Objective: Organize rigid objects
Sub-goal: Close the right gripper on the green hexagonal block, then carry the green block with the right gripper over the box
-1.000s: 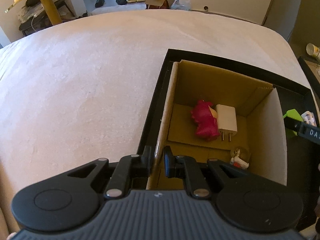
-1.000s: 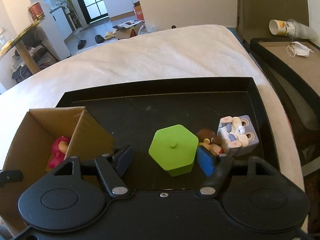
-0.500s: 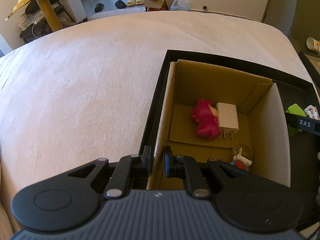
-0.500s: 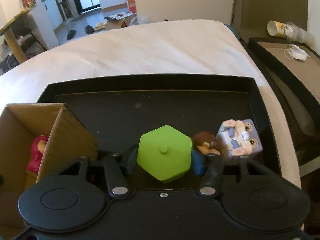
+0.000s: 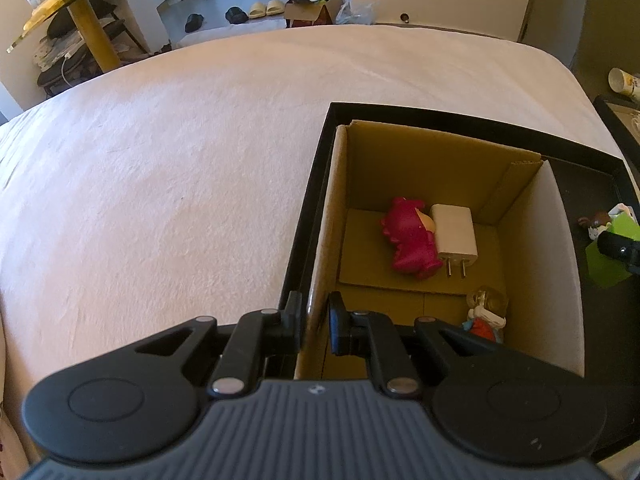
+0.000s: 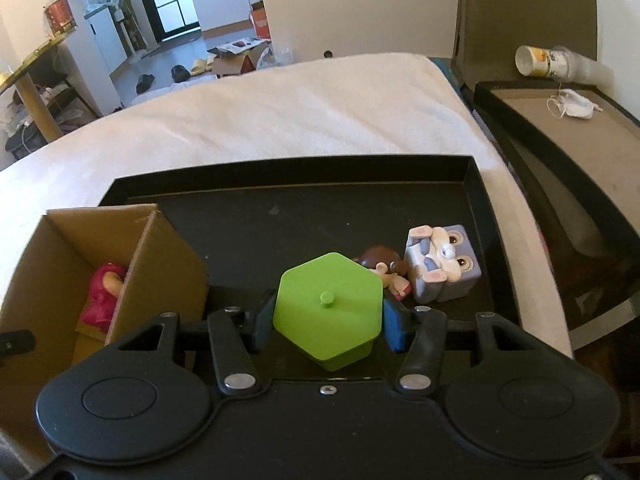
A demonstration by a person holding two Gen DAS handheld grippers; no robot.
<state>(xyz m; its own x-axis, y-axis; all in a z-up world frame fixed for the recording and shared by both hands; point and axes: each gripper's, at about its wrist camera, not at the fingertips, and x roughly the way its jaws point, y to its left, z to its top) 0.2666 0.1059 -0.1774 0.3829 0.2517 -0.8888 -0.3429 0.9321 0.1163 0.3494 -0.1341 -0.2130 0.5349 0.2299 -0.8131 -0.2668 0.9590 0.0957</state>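
Note:
My left gripper (image 5: pixel 314 318) is shut on the left wall of the cardboard box (image 5: pixel 326 216), which stands in the black tray (image 5: pixel 472 118). Inside the box lie a pink figure (image 5: pixel 410 238), a white charger (image 5: pixel 456 234) and a small figurine (image 5: pixel 486 310). My right gripper (image 6: pixel 328 316) is shut on a green hexagonal container (image 6: pixel 328 308) and holds it over the tray (image 6: pixel 280 208). Behind it sit a brown-haired figurine (image 6: pixel 380 264) and a grey rabbit cube (image 6: pixel 442 262).
The tray rests on a white-covered bed (image 5: pixel 160 168). To the right stands another black tray (image 6: pixel 568 120) with a face mask (image 6: pixel 574 104) and a lying cup (image 6: pixel 544 60). Shoes and a box lie on the floor beyond.
My right gripper moved forward around the green container and closed its fingers on it. My left gripper kept its hold on the box wall.

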